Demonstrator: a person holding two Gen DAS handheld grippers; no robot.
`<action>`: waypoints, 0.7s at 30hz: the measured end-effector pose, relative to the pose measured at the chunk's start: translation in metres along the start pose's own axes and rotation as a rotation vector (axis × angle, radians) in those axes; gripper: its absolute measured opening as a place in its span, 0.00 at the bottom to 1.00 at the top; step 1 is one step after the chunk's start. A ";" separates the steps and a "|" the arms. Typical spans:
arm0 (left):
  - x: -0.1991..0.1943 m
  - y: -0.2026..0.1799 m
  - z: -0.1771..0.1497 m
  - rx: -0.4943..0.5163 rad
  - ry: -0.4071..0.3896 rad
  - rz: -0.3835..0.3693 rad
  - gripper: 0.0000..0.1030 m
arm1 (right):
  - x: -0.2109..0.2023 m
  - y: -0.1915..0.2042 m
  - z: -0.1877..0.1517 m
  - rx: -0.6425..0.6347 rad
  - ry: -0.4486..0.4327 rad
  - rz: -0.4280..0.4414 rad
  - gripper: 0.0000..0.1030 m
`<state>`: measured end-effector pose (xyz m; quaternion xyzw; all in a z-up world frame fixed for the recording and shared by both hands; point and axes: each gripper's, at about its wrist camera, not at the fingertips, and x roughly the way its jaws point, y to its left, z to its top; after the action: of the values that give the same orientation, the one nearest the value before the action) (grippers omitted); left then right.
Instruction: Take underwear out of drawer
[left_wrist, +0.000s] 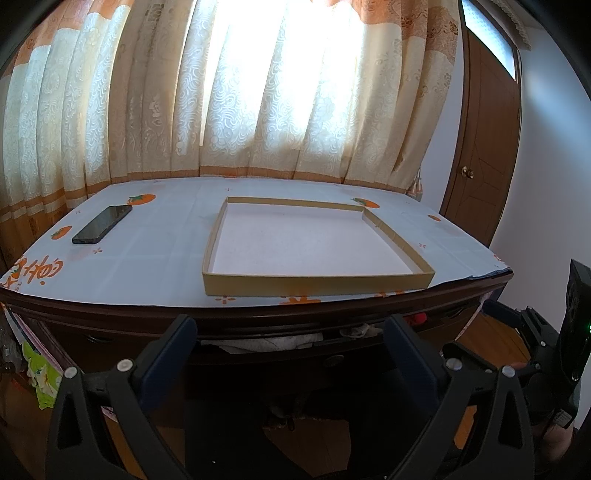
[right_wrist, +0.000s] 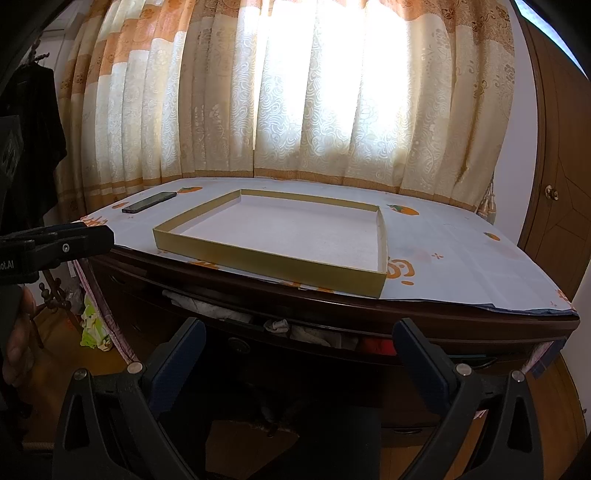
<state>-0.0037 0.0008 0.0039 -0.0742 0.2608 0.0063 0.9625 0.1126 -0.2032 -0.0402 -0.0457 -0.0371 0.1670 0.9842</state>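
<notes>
A dark wooden drawer (left_wrist: 332, 360) under the desk top stands slightly ajar, with white cloth (left_wrist: 273, 341) and a red item (left_wrist: 419, 318) showing in the gap. In the right wrist view the drawer (right_wrist: 240, 347) shows white cloth (right_wrist: 221, 312), a small crumpled white piece (right_wrist: 277, 325) and red fabric (right_wrist: 376, 345). My left gripper (left_wrist: 291, 325) is open and empty just in front of the drawer. My right gripper (right_wrist: 301, 328) is open and empty, also in front of the drawer gap. The left gripper (right_wrist: 55, 247) shows side-on in the right wrist view.
A shallow tan cardboard tray (left_wrist: 317, 286) lies on the desk's white cloth with orange prints (left_wrist: 159, 251). A black phone (left_wrist: 101, 224) lies at the left. Curtains (left_wrist: 258, 92) hang behind. A brown door (left_wrist: 480, 147) stands at the right. A green bag (left_wrist: 42, 376) hangs at the desk's left.
</notes>
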 end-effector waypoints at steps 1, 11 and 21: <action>0.000 0.000 0.000 0.000 0.001 0.001 1.00 | 0.000 0.000 0.000 0.000 0.000 0.000 0.99; 0.000 0.000 -0.001 0.001 0.001 0.000 1.00 | 0.001 0.000 0.000 0.000 0.001 -0.001 0.99; 0.007 0.000 -0.004 -0.001 0.015 0.003 1.00 | 0.004 0.001 0.000 -0.022 -0.004 -0.004 0.99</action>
<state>0.0001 -0.0003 -0.0034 -0.0744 0.2682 0.0072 0.9605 0.1160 -0.2008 -0.0404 -0.0560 -0.0412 0.1649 0.9839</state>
